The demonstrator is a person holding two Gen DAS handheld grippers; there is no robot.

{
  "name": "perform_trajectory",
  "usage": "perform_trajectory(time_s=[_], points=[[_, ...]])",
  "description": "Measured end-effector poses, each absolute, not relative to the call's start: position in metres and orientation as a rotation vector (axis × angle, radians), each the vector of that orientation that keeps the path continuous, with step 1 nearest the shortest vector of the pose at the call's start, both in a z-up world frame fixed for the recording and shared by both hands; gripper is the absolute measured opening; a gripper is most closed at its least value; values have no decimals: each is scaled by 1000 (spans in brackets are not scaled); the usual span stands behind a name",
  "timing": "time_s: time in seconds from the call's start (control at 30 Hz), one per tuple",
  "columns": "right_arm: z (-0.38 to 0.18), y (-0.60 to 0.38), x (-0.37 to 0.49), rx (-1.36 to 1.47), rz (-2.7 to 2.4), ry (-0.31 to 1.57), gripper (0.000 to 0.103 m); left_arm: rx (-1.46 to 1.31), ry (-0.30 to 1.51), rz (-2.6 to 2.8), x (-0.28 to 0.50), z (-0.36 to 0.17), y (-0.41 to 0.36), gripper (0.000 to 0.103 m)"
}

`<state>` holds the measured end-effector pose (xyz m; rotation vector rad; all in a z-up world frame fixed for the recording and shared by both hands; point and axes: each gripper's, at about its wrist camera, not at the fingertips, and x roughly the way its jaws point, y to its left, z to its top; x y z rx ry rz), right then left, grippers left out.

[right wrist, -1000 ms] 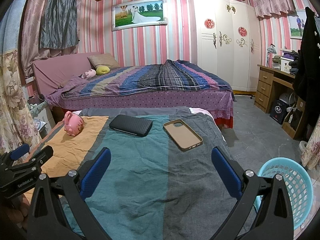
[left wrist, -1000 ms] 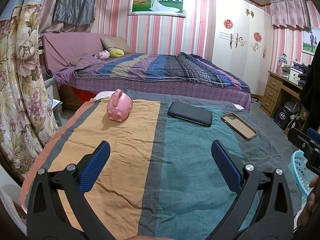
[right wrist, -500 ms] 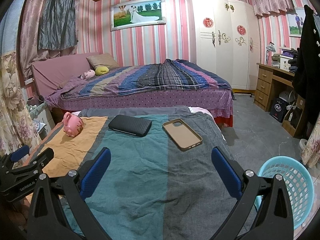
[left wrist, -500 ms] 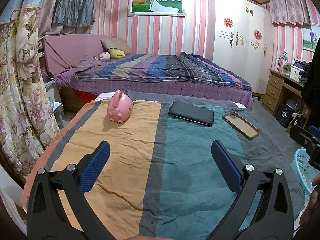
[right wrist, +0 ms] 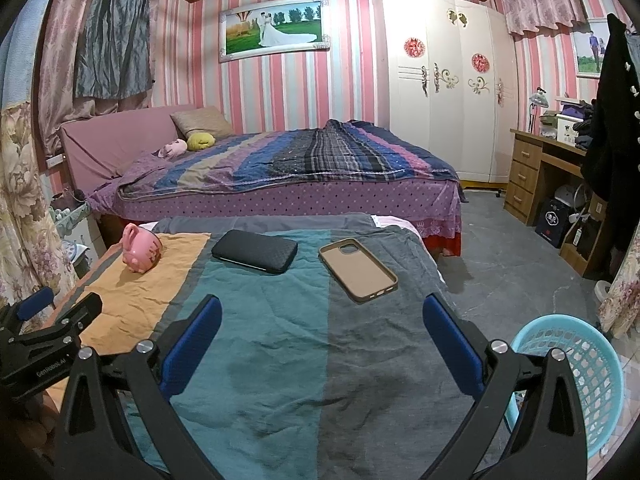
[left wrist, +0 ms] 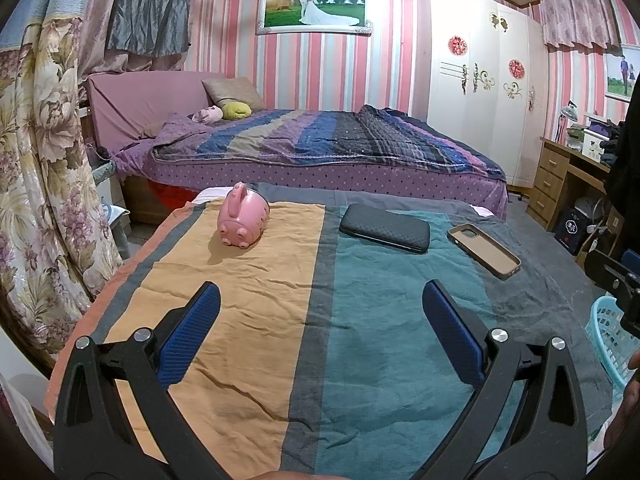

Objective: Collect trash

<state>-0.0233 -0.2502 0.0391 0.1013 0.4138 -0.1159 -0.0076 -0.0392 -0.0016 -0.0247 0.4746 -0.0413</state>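
Both grippers level, side by side.
The left gripper [left wrist: 320,316] and right gripper [right wrist: 322,320] each hold their blue-padded fingers [left wrist: 188,332] spread wide, gripping nothing.

A home bedroom: made-up bed [right wrist: 288,168], white wardrobe [right wrist: 444,92], framed wedding photo [right wrist: 274,28], pink striped wallpaper [right wrist: 348,80].

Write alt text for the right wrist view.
Open right tongs hover empty over a striped cloth holding a pink piggy bank, a black wallet and a tan phone case. A turquoise basket stands on the floor at right.
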Motion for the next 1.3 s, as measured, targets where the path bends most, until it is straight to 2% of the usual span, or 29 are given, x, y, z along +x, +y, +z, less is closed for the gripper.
perform_trajectory(time_s=[1.3], points=[[40,-242,-25,94,-127,410,98,-10,469,-40,-9,3,-42,98]])
